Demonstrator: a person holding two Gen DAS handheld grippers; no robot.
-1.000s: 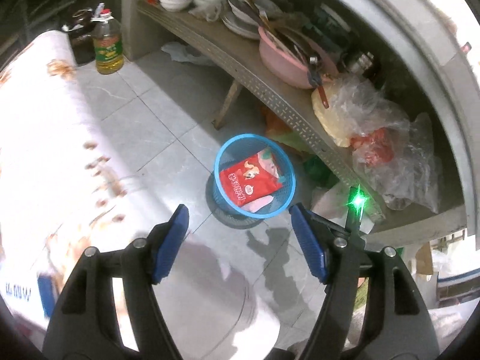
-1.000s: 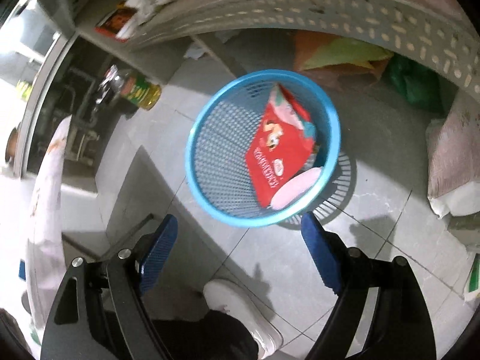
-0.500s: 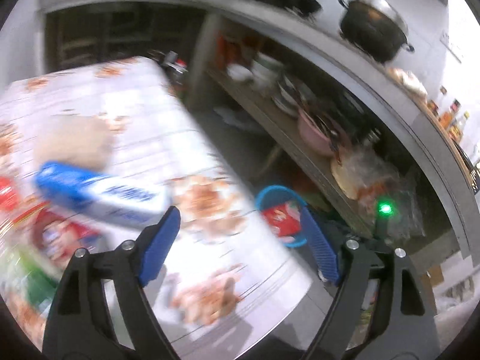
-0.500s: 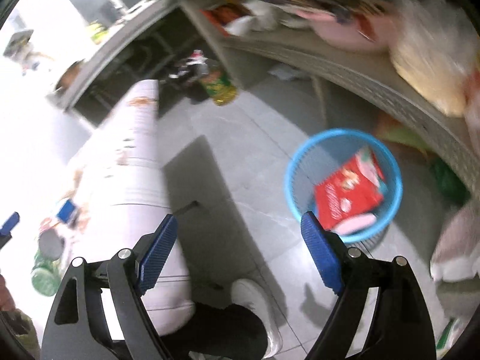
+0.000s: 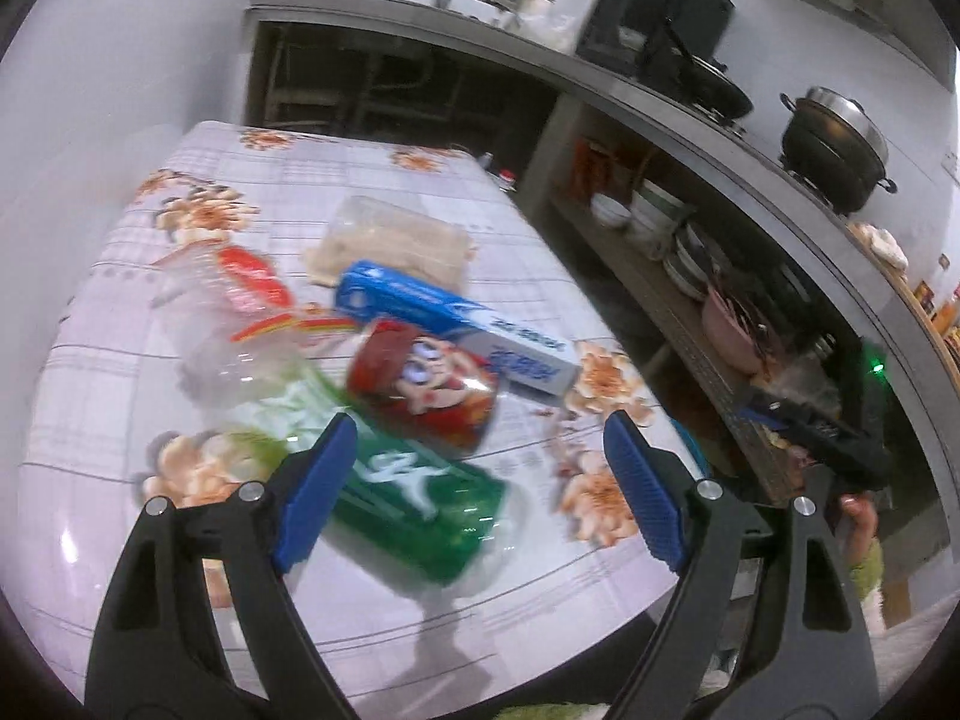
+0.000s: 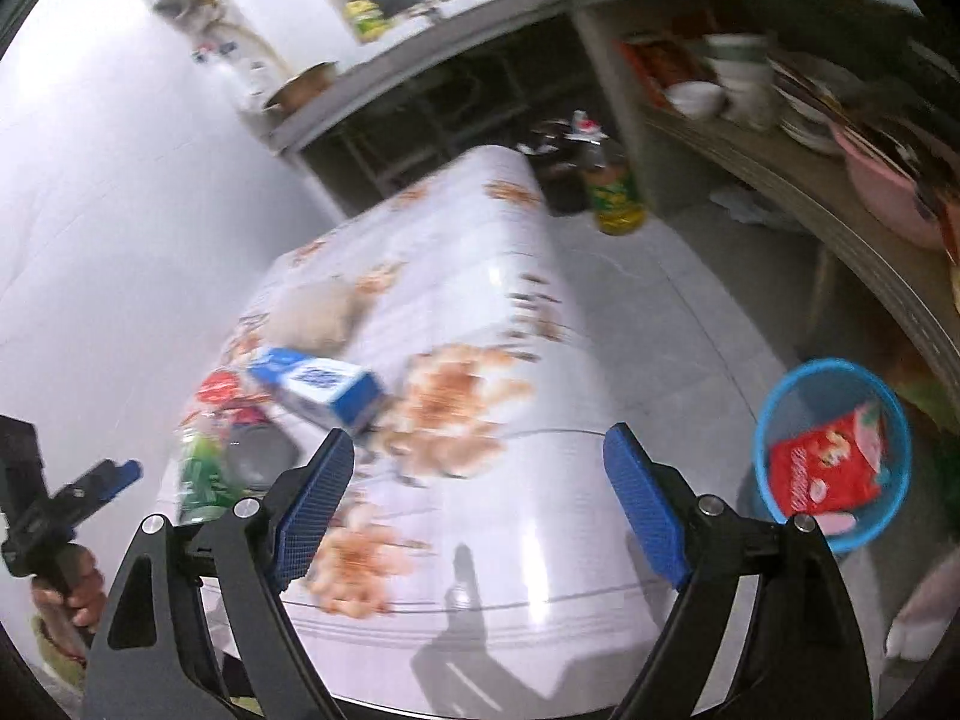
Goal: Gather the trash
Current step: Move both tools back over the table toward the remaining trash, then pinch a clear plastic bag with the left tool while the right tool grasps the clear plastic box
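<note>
- Trash lies mid-counter [image 5: 540, 228]: green bottle [image 5: 420, 498], red can [image 5: 420, 384], blue box [image 5: 456, 324].
- I hold left hand-held gripper [image 5: 474, 480] spread, empty, over the bottle, likely choosing it.
- Right hand-held gripper [image 6: 480, 492] spread, empty; floor bin [image 6: 774, 414] waits.

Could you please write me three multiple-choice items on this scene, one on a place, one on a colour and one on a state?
1. Where does the trash basket stand?
A. on the table
B. on the floor beside the table
C. on the shelf

2. What colour is the long box on the table?
A. blue and white
B. yellow
C. black

3. How are the left tongs?
A. shut on the red can
B. shut on the green bottle
C. open, holding nothing

Answers:
1. B, the right wrist view shows it on the tiles.
2. A, both views show it so.
3. C, the red can and green bottle lie on the table beyond the open pads.
</note>
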